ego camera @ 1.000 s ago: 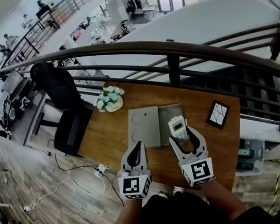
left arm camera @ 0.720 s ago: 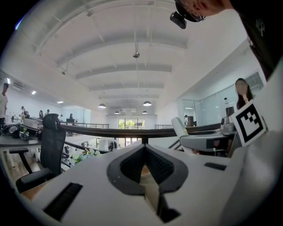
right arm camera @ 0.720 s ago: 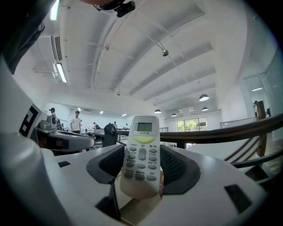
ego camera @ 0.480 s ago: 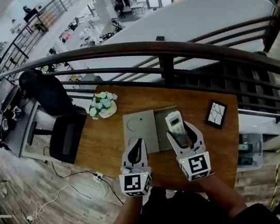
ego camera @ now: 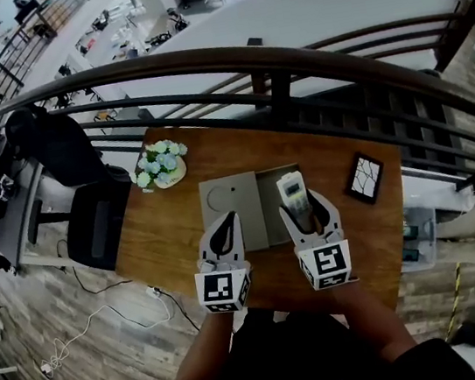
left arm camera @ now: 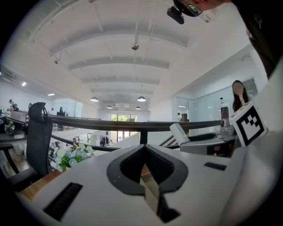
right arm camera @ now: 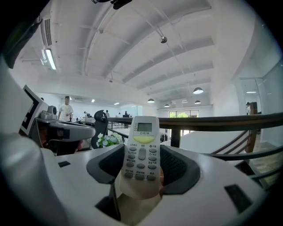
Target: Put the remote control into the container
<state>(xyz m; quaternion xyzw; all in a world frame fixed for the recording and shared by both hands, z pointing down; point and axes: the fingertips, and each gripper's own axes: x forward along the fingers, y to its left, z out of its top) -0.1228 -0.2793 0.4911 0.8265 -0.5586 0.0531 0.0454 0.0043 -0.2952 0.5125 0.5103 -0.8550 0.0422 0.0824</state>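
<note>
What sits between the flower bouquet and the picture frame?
The grey container, with the held remote control overlapping it, as the head view shows.

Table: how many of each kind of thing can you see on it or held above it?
Remote control: 1
Container: 1
Flower pot: 1
Picture frame: 1
Grippers: 2, left gripper and right gripper
Total: 6

The white remote control [right arm camera: 140,152], buttons up, sits clamped in the right tongs [ego camera: 307,208] above the open grey container [ego camera: 270,204].
</note>
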